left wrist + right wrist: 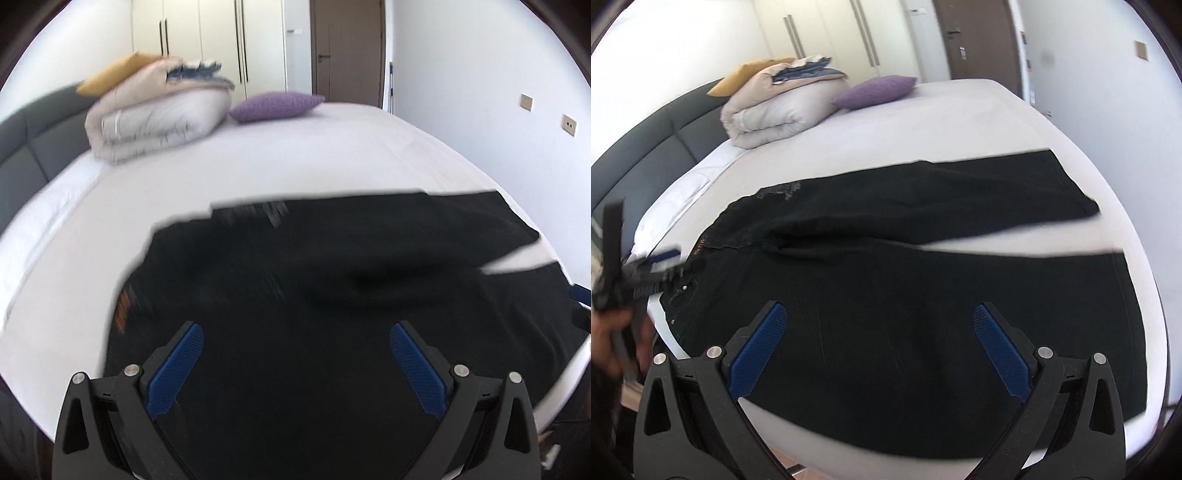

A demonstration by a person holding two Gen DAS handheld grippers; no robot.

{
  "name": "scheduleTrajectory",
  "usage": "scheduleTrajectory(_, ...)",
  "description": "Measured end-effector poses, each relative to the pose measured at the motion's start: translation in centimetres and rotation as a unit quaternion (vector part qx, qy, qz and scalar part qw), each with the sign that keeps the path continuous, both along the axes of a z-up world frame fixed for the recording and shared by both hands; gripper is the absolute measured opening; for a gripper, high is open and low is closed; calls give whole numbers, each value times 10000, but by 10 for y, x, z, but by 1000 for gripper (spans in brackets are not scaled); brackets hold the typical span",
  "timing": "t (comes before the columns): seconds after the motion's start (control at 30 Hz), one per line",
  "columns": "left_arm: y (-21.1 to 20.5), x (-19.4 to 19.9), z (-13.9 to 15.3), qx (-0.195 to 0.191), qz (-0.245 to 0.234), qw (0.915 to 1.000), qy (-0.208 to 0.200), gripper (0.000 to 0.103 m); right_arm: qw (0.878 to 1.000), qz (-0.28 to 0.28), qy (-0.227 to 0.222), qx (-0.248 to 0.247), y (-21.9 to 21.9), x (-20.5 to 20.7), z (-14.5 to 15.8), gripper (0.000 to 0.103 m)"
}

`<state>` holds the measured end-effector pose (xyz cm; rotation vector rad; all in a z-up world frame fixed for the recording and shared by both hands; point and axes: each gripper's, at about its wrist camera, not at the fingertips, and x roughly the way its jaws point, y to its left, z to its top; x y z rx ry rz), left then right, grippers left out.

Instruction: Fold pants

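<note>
- The pants (pixel 923 280) are black, jeans-like, and lie spread flat across the near part of the bed (pixel 960 118), on its white sheet.
- Their waist end is to the left, where small metal rivets and a strip of orange lettering show; the two legs run off to the right.
- The legs part in a narrow V, with a wedge of white sheet showing between them near the hems; the farther leg ends a little short of the bed's right edge.
- A pale stitched design marks the cloth near the far side of the waist.
- The left gripper (pixel 295 354) hovers over the waist end with its blue-padded fingers wide apart, holding nothing.
- The right gripper (pixel 879 332) hangs over the nearer leg, fingers likewise spread and empty.
- At the far end of the bed sit a folded duvet (pixel 775 110), a purple cushion (pixel 875 90) and a yellow pillow (pixel 746 75).
- The left wrist view is motion-blurred.
</note>
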<state>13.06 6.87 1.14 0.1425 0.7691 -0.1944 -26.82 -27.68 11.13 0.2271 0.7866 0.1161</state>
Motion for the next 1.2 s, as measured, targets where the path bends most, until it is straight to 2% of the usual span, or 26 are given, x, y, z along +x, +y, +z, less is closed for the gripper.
scheduleTrajectory(0.07, 13, 49, 14, 231, -166, 9996, -83, 103, 9994, 301, -109, -117, 0, 16, 5, 103)
scheduleTrajectory(0.2, 37, 140, 15, 436, -525, 9973, 279, 103, 9952, 878, -293, -304, -4, 45, 16, 103)
scheduleTrajectory(0.27, 40, 185, 1, 879, -814, 9907, 648, 103, 9921, 1159, -313, -357, -9, 63, 19, 101)
scheduleTrajectory(0.33, 42, 214, -15, 1228, -959, 9839, 872, 103, 9889, 1412, -271, -363, -13, 81, 16, 97)
scheduleTrajectory(0.4, 46, 244, -34, 1437, -1257, 9743, 1196, 100, 9863, 1616, -136, -311, -21, 102, 10, 89)
scheduleTrajectory(0.47, 51, 264, -52, 1472, -1429, 9666, 1538, 91, 9845, 1746, 37, -165, -31, 121, 0, 85)
scheduleTrajectory(0.57, 54, 285, -73, 1554, -1710, 9539, 1916, 83, 9821, 1878, 164, 24, -32, 146, -13, 83)
scheduleTrajectory(0.63, 58, 295, -82, 1490, -1830, 9486, 2108, 83, 9806, 1946, 227, 20, -29, 159, -22, 83)
scheduleTrajectory(0.73, 66, 306, -86, 1221, -1834, 9483, 2286, 83, 9778, 2072, 318, 71, -23, 169, -33, 83)
scheduleTrajectory(0.83, 74, 307, -100, 930, -1814, 9434, 2616, 83, 9748, 2189, 401, 130, -15, 171, -43, 83)
scheduleTrajectory(0.93, 72, 298, -104, 962, -1826, 9472, 2455, 83, 9724, 2280, 465, 156, -6, 175, -48, 74)
scheduleTrajectory(1.0, 73, 294, -103, 899, -1834, 9481, 2435, 77, 9711, 2339, 459, 146, 2, 178, -49, 67)
scheduleTrajectory(1.07, 70, 285, -98, 848, -1921, 9472, 2422, 58, 9698, 2397, 426, 147, 9, 179, -46, 63)
scheduleTrajectory(1.1, 68, 281, -95, 848, -1963, 9465, 2417, 52, 9696, 2405, 420, 155, 9, 181, -45, 63)
scheduleTrajectory(1.17, 65, 268, -89, 872, -1979, 9479, 2340, 25, 9696, 2411, 382, 185, 12, 190, -40, 62)
scheduleTrajectory(1.2, 65, 266, -86, 916, -1947, 9496, 2280, 21, 9695, 2417, 351, 210, 12, 195, -36, 60)
